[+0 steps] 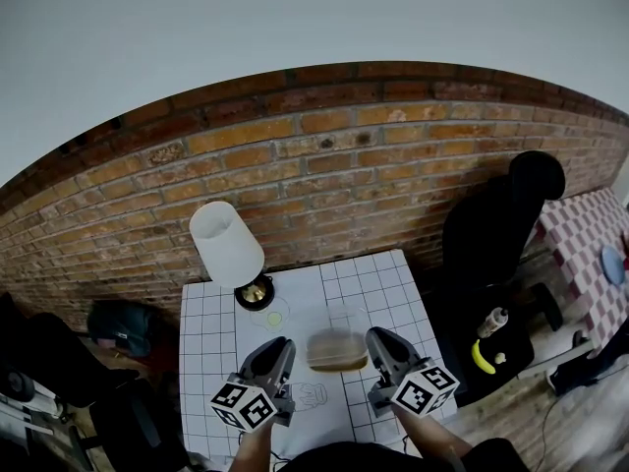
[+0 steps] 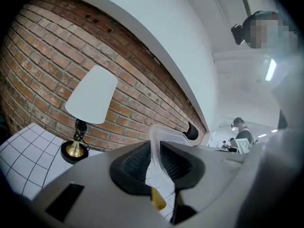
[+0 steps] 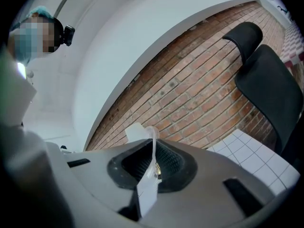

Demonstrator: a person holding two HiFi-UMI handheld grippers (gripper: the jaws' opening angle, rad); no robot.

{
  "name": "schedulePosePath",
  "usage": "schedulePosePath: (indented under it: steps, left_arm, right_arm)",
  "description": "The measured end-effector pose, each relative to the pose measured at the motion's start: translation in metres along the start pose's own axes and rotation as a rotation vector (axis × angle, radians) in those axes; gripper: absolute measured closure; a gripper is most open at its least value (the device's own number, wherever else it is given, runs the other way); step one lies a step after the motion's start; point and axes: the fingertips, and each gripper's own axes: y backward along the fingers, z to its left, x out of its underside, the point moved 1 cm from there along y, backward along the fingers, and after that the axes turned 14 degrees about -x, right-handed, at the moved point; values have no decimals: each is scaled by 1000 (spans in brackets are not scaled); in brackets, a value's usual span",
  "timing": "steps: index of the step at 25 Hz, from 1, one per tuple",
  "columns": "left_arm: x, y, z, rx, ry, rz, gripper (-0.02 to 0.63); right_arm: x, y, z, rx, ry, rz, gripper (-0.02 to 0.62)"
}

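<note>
A clear plastic bag (image 1: 337, 347) with brownish-yellow contents hangs between my two grippers above the white grid-patterned table (image 1: 393, 283). My left gripper (image 1: 285, 350) is shut on the bag's left edge. In the left gripper view the thin clear plastic (image 2: 156, 148) stands pinched between the black pads, with a yellow bit below. My right gripper (image 1: 375, 340) is shut on the bag's right edge. The right gripper view shows the clear plastic and a white tab (image 3: 148, 186) clamped between its pads.
A lamp with a white shade (image 1: 228, 249) and brass base stands at the table's back left, against the brick wall. A small yellow-green round piece (image 1: 274, 318) lies beside it. A black office chair (image 1: 491, 224) stands to the right, with a banana (image 1: 482, 359) and a bottle (image 1: 494, 320) near it.
</note>
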Motion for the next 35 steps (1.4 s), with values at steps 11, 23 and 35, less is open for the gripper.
schedulePosePath:
  steps: [11, 23, 35]
  left_arm:
    - [-12, 14, 6, -42, 5, -44, 566]
    - [-14, 19, 14, -58, 11, -51, 569]
    - [-12, 19, 15, -51, 10, -38, 569]
  right_arm:
    - [-4, -10, 12, -43, 18, 8, 577]
    - [2, -17, 17, -46, 23, 32, 577]
    - [4, -16, 17, -35, 28, 35, 577]
